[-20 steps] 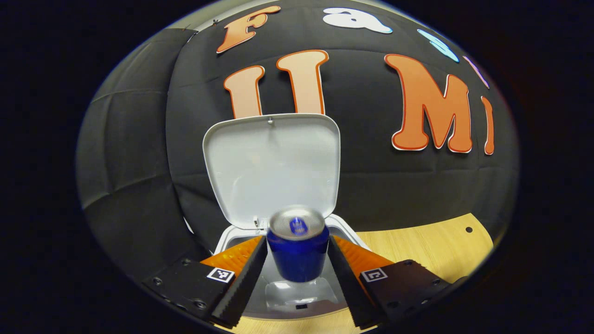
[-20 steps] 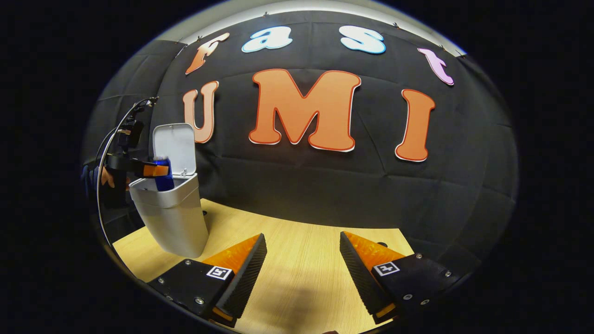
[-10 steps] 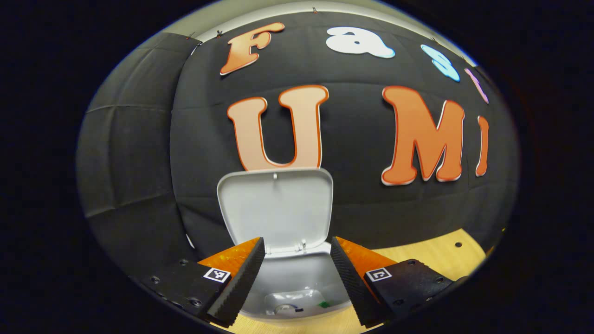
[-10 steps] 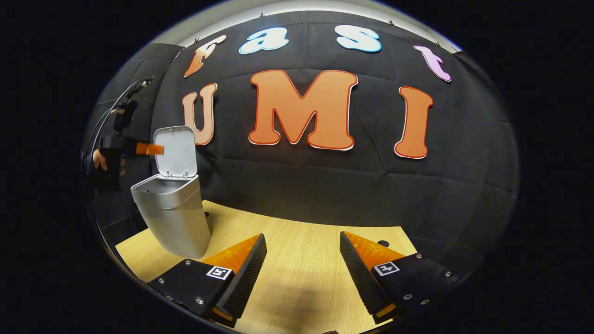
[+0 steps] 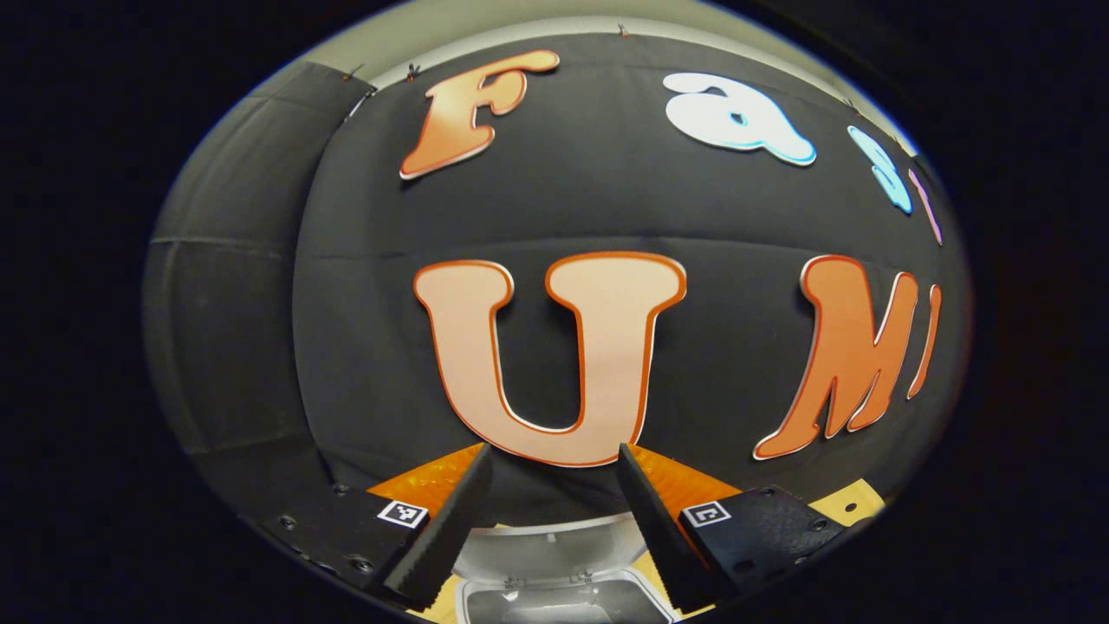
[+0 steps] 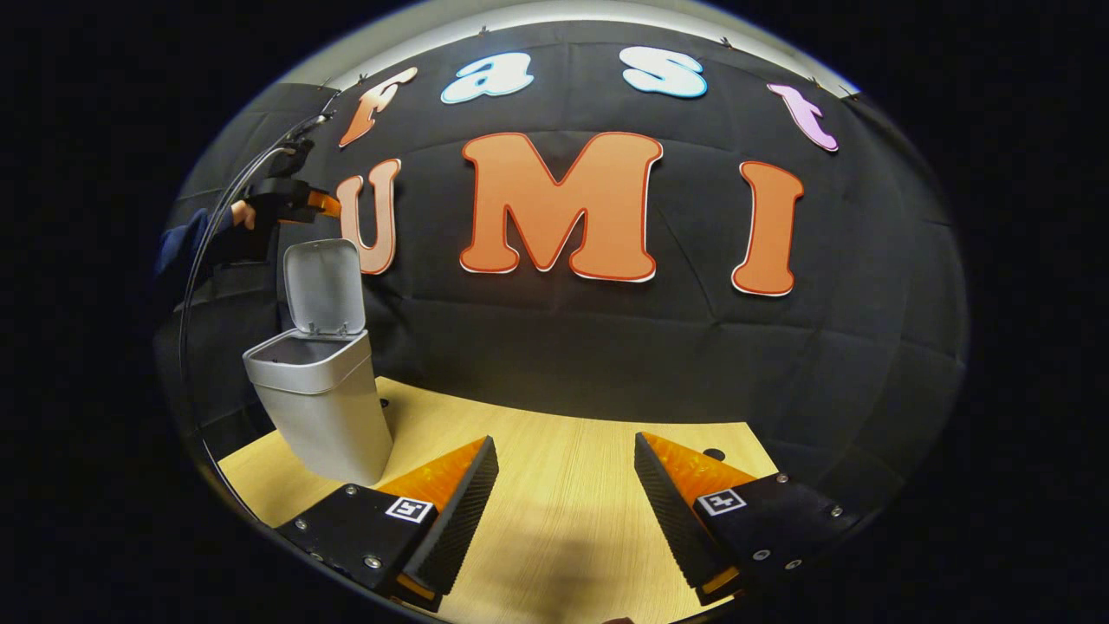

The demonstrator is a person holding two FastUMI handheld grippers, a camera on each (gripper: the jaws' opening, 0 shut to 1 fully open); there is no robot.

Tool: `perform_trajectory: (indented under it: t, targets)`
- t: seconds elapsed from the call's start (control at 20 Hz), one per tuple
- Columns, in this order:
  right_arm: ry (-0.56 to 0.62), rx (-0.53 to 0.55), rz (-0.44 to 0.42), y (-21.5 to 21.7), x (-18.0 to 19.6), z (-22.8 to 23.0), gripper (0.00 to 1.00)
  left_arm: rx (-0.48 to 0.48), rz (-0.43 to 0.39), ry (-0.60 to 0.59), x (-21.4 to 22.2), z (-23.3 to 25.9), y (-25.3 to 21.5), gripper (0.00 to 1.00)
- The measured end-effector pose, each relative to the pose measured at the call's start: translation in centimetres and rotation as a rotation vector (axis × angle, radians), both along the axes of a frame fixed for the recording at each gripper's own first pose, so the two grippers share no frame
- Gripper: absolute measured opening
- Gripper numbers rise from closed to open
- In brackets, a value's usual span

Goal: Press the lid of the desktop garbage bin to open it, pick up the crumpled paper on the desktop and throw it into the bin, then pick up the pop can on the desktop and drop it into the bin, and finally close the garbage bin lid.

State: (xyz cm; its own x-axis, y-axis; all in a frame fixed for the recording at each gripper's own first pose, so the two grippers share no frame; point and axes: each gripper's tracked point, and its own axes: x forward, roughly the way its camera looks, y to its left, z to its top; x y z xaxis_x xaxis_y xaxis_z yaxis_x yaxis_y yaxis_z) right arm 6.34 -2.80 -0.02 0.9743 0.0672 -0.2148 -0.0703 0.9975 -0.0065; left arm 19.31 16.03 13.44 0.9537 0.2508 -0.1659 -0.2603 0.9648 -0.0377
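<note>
The left gripper [image 6: 322, 204], jaws spread and empty, is held above the upright lid [image 6: 319, 288] of the bin [image 6: 322, 407] at far left. A glancing push could tip the bin or leave the lid unlatched. The right gripper [image 6: 561, 485], also spread and empty, hangs over the table [image 6: 563, 451]. Bin contents cannot be made out.

Left gripper view above bin [image 5: 563, 598]; right gripper view low, farther; both share bin
</note>
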Motion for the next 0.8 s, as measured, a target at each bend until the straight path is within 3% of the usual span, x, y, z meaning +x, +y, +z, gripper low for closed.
perform_trajectory:
  t: [0.1, 0.3, 0.55, 0.8]
  targets:
    - [0.000, -0.001, -0.003, -0.2, -0.1, -0.1, 0.95, -0.016, 0.002, 0.062, 0.5, -2.3, 0.0, 0.91]
    - [0.009, -0.008, -0.001, -0.1, -0.1, -0.3, 0.94, -0.065, -0.012, 0.077, -1.1, -3.6, -0.9, 0.91]
    - [0.011, -0.004, 0.017, 0.4, -0.2, -0.5, 0.95, -0.065, -0.037, 0.077, -6.5, -5.0, -3.7, 0.90]
    - [0.018, -0.002, 0.041, 1.1, -0.1, -0.8, 0.95, -0.057, -0.049, 0.139, -11.6, -10.4, -7.0, 0.90]
